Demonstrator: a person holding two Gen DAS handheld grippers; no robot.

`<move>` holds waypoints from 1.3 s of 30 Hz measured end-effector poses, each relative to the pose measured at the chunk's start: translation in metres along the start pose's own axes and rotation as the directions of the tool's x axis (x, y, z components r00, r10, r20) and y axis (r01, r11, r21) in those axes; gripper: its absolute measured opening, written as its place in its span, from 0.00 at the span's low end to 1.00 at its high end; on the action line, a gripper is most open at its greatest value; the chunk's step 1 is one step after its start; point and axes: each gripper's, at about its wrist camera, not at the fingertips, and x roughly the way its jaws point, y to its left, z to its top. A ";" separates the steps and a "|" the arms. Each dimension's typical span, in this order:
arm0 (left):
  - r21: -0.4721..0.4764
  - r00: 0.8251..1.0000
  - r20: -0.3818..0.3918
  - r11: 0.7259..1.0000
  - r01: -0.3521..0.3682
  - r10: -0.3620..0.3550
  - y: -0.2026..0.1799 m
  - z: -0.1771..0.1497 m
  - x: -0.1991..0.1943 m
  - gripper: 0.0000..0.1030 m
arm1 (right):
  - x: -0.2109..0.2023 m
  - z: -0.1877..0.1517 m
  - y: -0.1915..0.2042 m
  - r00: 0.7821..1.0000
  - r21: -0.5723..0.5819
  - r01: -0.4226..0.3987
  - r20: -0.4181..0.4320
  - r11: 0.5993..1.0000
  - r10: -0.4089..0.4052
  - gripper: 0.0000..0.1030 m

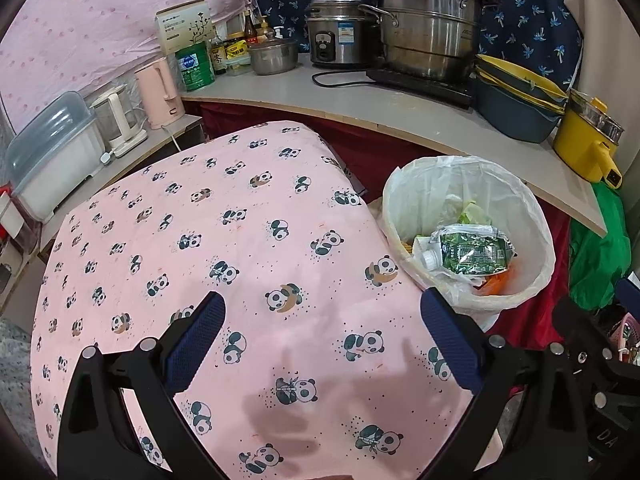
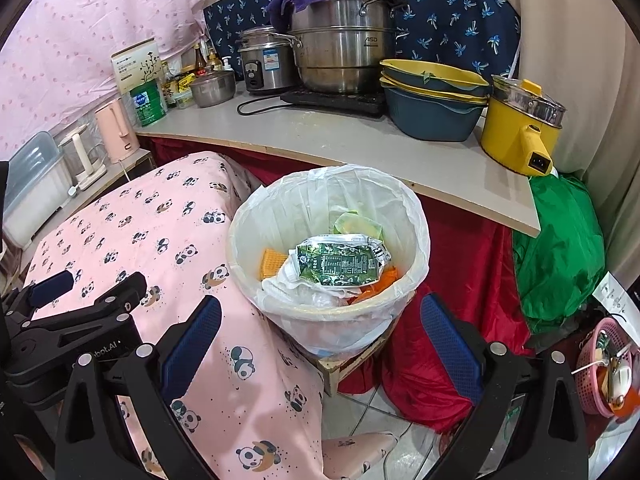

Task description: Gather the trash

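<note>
The left tongs [image 1: 320, 320] hang spread apart and empty over the pink panda-print cloth [image 1: 224, 240]. The right tongs [image 2: 320, 322] gape empty before the white bag-lined round trash bin [image 2: 412, 216], where a crumpled green foil packet [image 2: 340, 266] lies on other litter.

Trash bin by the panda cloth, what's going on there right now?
Both grippers are open and hold nothing. The left gripper hovers over the panda-print cloth, the right gripper faces the lined trash bin. A crumpled green carton lies on top of the trash inside. No loose trash shows on the cloth.
</note>
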 end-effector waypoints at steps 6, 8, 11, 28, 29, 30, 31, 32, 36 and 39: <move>0.000 1.000 -0.001 1.000 -0.003 0.003 -0.001 -0.002 0.000 0.91 | 0.002 -0.001 -0.001 1.000 -0.002 0.007 -0.005 1.000 -0.007 0.93; 0.002 1.000 -0.002 1.000 -0.002 0.002 -0.002 -0.003 -0.001 0.91 | 0.002 -0.002 -0.002 1.000 0.000 0.008 -0.006 1.000 -0.008 0.93; 0.007 1.000 -0.002 1.000 -0.001 0.001 -0.004 -0.004 -0.001 0.91 | 0.003 -0.002 -0.003 1.000 -0.003 0.008 -0.007 1.000 -0.008 0.93; 0.005 1.000 -0.011 1.000 0.001 -0.001 -0.004 -0.006 0.002 0.91 | 0.004 -0.005 -0.001 1.000 -0.005 0.009 -0.011 1.000 -0.009 0.93; 0.004 1.000 -0.012 1.000 0.001 -0.001 -0.003 -0.007 0.002 0.91 | 0.005 -0.004 0.000 1.000 -0.006 0.009 -0.011 1.000 -0.009 0.93; 0.004 1.000 -0.013 1.000 0.002 -0.002 -0.003 -0.007 0.003 0.91 | 0.005 -0.005 0.000 1.000 -0.007 0.009 -0.012 1.000 -0.009 0.93; 0.005 1.000 -0.013 1.000 0.002 -0.002 -0.002 -0.007 0.003 0.91 | 0.005 -0.005 0.000 1.000 -0.006 0.009 -0.012 1.000 -0.009 0.93; 0.005 1.000 -0.014 1.000 0.002 -0.002 -0.002 -0.008 0.003 0.91 | 0.005 -0.004 0.000 1.000 -0.005 0.009 -0.011 1.000 -0.009 0.93; 0.005 1.000 -0.016 1.000 0.003 -0.003 -0.002 -0.008 0.003 0.91 | 0.006 -0.006 0.000 1.000 -0.006 0.011 -0.013 1.000 -0.011 0.93; 0.005 1.000 -0.016 1.000 0.004 -0.003 -0.002 -0.008 0.003 0.91 | 0.008 -0.007 0.001 1.000 -0.007 0.011 -0.015 1.000 -0.012 0.93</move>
